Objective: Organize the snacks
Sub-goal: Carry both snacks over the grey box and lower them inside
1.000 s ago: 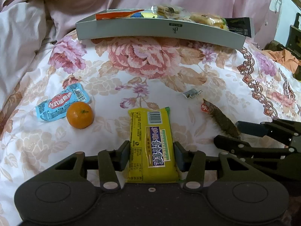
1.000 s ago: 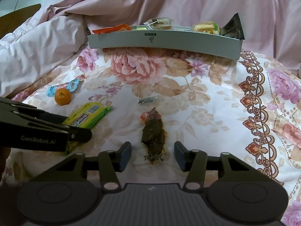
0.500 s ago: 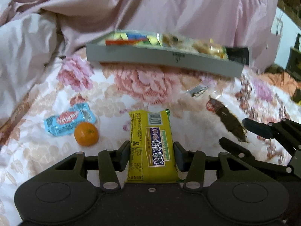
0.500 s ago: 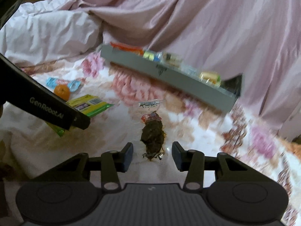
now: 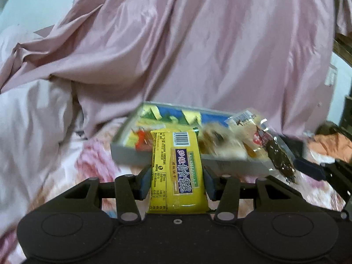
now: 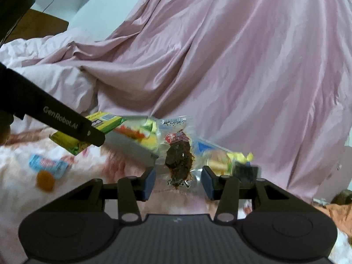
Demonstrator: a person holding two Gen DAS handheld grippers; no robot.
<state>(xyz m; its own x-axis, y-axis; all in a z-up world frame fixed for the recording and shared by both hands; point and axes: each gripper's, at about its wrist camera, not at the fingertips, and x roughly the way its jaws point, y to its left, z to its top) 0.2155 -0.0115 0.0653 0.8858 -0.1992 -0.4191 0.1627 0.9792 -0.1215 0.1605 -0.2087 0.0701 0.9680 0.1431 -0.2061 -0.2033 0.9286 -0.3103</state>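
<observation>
Pink bedding (image 5: 198, 44) rose behind a grey tray (image 5: 123, 154) of snacks. The left gripper (image 5: 177, 182) clamped a yellow packet (image 5: 178, 171); the right gripper (image 6: 178, 181) pinched a clear packet of dark snack (image 6: 179, 156)

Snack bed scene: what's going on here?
A person is tidying snacks off a floral bedspread with a handheld gripper in each hand. The left gripper is shut on a yellow snack packet, held up off the bed. The right gripper holds a clear packet of dark dried snack, also in the air. Both point toward the grey tray, which already has several snacks in it. A blue packet and a small orange still lie on the bedspread.
</observation>
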